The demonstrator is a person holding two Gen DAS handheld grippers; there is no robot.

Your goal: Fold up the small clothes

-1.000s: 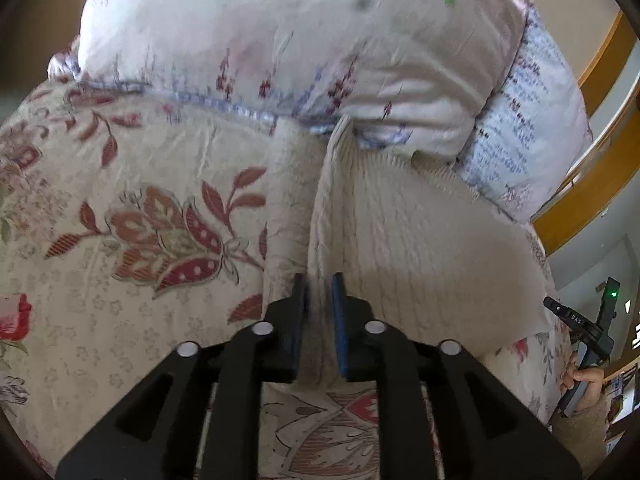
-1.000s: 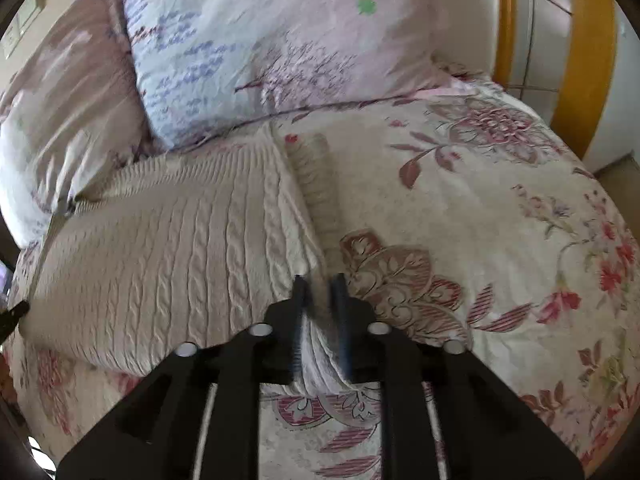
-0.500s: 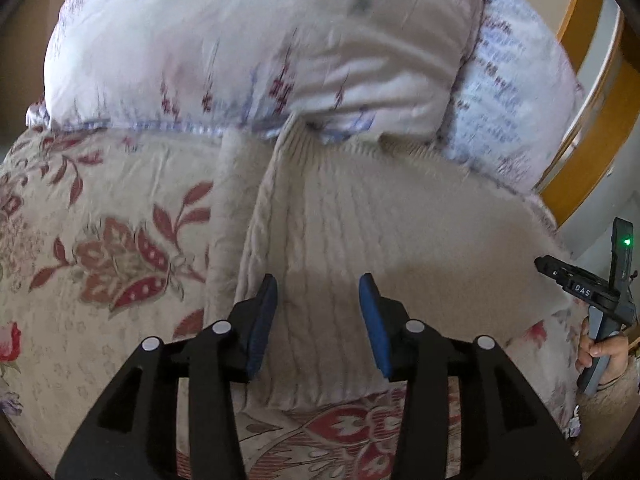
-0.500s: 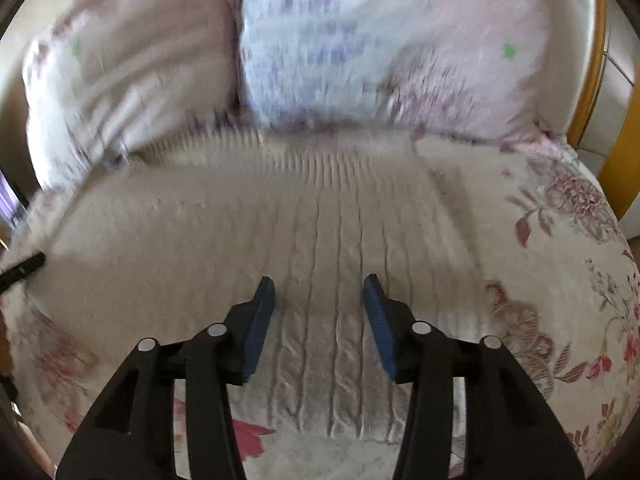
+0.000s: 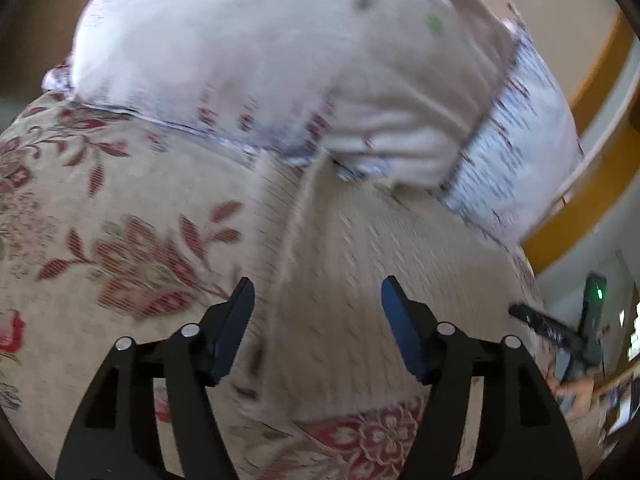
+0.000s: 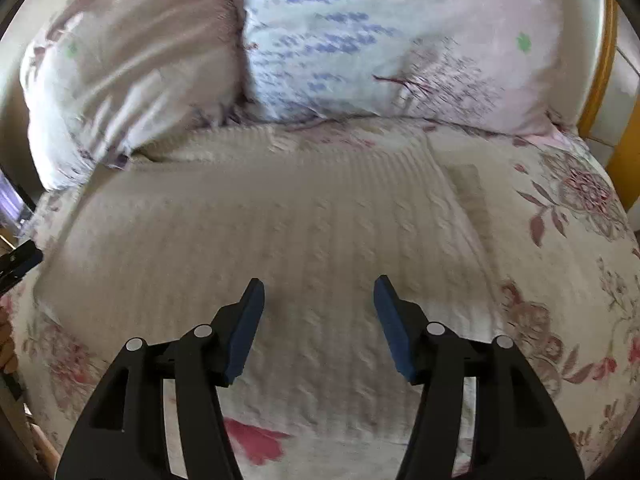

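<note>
Each camera sits on a gripper and looks forward and down along its two fingers at the bed. The left one looks from the sweater's (image 5: 360, 280) left side, the right one from the front. Both are close and share the sweater and pillows (image 6: 360, 40)

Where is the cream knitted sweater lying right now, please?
The cream sweater lies flat on the floral bedspread, filling the right wrist view's centre, just below the two pillows.

A floral bedspread (image 6: 560, 240) carries a cream knit sweater (image 6: 280, 220) and pillows (image 6: 380, 40).
</note>
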